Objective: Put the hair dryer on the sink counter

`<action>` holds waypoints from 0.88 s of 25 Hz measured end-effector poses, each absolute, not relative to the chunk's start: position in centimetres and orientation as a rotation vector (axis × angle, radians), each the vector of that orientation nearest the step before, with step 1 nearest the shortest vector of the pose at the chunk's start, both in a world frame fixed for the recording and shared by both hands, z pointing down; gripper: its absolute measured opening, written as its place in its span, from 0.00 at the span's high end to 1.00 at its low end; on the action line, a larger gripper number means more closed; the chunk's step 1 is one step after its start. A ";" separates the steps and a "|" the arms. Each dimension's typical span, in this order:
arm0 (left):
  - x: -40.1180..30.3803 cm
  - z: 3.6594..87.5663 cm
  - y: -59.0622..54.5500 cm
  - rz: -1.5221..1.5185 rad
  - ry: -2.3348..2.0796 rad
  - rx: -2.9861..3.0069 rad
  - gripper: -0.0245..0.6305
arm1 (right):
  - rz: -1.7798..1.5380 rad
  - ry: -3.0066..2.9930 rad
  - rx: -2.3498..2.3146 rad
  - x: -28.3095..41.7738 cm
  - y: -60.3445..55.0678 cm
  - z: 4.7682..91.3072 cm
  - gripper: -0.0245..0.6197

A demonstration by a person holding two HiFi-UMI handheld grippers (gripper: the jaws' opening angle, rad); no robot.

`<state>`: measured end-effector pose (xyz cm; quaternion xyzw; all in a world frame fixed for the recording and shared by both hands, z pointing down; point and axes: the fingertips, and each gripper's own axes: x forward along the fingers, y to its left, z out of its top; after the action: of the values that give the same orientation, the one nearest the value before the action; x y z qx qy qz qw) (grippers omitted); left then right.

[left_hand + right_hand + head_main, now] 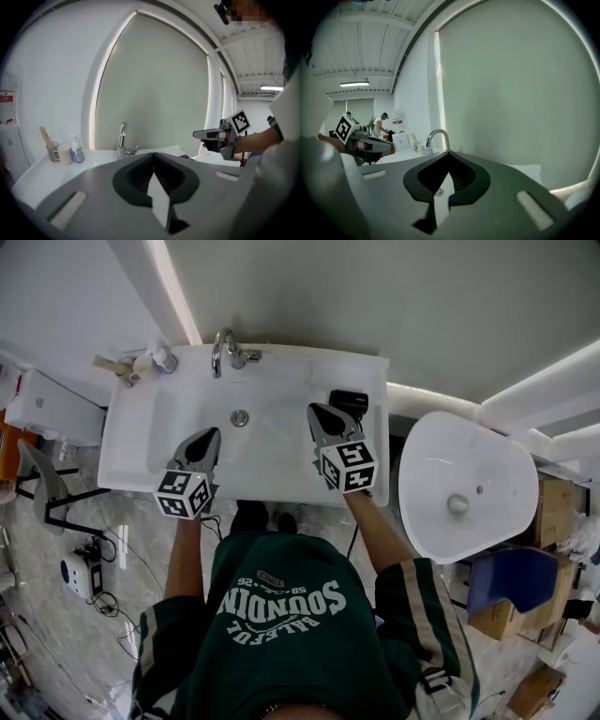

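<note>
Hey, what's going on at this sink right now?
A person holds the left gripper and the right gripper above the sink. Both are shut with nothing in them. A black object, probably the hair dryer, lies on the counter's back right, close beside the right gripper. Neither gripper has hold of it.

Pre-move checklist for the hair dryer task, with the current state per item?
1. Left gripper jaws together, nothing held: ok.
2. Right gripper jaws together, nothing held: ok.
3. Black object, likely the hair dryer, resting on the sink counter: ok.
4. Both grippers apart from the faucet: ok.
5. Hair dryer's cord position: cannot tell.
</note>
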<state>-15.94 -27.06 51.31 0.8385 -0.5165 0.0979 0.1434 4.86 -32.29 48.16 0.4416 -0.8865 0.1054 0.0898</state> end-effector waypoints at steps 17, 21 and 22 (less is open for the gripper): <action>-16.2 51.8 -26.8 0.278 -1.479 2.408 0.88 | 0.365 -2.621 1.327 4.8 -31.9 49.2 0.95; -16.4 51.9 -26.9 0.276 -1.479 2.405 0.88 | 0.367 -2.619 1.322 4.7 -32.0 49.4 0.95; -16.4 52.0 -26.9 0.276 -1.479 2.404 0.88 | 0.368 -2.619 1.321 4.7 -32.0 49.5 0.95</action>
<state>-16.40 -26.93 51.97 0.8377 -0.5155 0.0961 0.1522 4.65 -32.00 49.50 0.4449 -0.8821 0.1240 0.0926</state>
